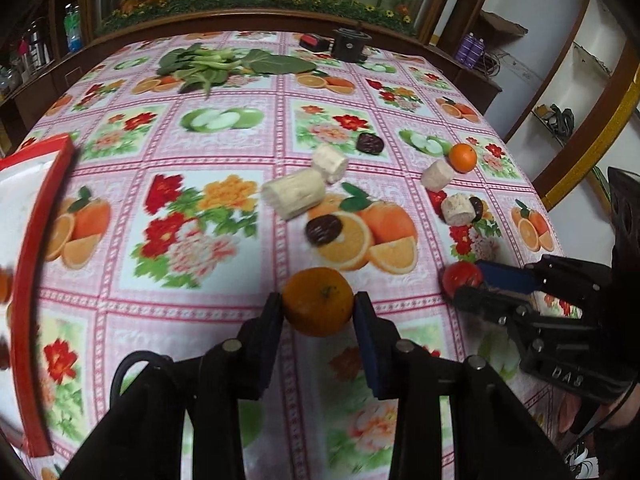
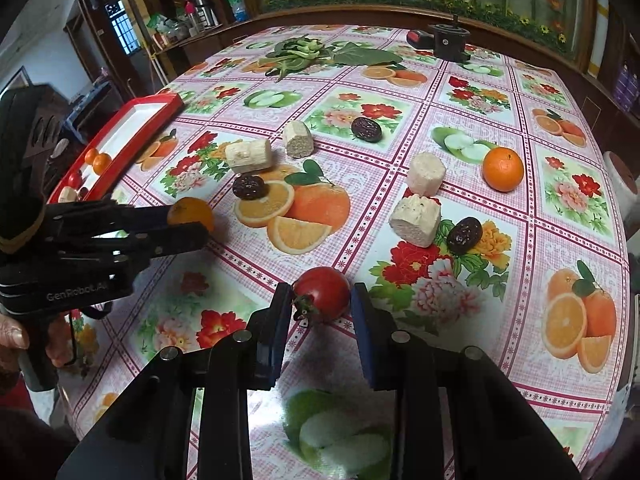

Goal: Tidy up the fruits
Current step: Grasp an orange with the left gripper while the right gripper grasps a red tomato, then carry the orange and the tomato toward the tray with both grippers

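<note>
Left wrist view: the left claw (image 1: 318, 307) grips an orange (image 1: 318, 301) between its pads, just above the tabletop (image 1: 224, 248). The right claw (image 2: 320, 300) pinches a small tomato (image 2: 321, 293). A red-rimmed tray (image 2: 132, 128), already holding what look like small fruits, lies on the left claw's side, so that hand is nearer to it.
</note>
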Demonstrator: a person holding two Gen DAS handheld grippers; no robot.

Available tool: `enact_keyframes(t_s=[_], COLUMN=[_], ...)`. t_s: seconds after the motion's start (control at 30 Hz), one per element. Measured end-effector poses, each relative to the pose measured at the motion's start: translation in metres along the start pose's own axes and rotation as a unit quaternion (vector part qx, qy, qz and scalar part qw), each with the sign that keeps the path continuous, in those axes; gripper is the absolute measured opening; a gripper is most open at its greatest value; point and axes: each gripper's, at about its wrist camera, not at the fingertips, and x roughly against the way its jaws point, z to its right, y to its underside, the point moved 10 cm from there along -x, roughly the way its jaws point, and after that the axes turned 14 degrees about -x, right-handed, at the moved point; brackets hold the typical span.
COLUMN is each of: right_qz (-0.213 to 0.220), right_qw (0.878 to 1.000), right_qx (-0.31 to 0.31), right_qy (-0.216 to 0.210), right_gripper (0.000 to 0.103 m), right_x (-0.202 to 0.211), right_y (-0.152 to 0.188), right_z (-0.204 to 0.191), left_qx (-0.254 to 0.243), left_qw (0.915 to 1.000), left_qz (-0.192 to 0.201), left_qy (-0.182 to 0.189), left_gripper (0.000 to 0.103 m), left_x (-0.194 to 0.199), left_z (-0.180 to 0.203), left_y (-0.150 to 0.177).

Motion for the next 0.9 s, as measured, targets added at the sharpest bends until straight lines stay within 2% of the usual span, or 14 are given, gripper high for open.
enact_keyframes(t_s=[0.17,0.4,0.5,0.9], right_qz=[-0.004,-0.019,-0.008,0.003], right_qw=[1.000,0.998,0.997,0.995], right_qx=[0.000,0.001,-0.004,-0.029], right_qy=[0.011,0.061,0.074,0.094], right_gripper=[0.030,0.033,0.030,0.029], right_x=[-0.001,-0.017,-0.017,0.001], right_y=[0.002,0.003,0.002,0.015], right_z=[-0.001,-0.002,-0.005,-0.014], left_qx=[-0.002,-0.012,-0.021,-0.036], left_qw=[1.0000,0.9998,0.9994,0.9978], left_qz=[0.002,-0.002,-0.005,0.009], left_qy=[-0.009,0.014,0.027,0.054], left_gripper=[0.039,0.039,0.039,0.039], left_x=[0.011,0.010,0.008,0.019], left_z=[-0.012,-0.020,-0.020,-0.026], left_y=[0.012,0.017,0.018,0.021])
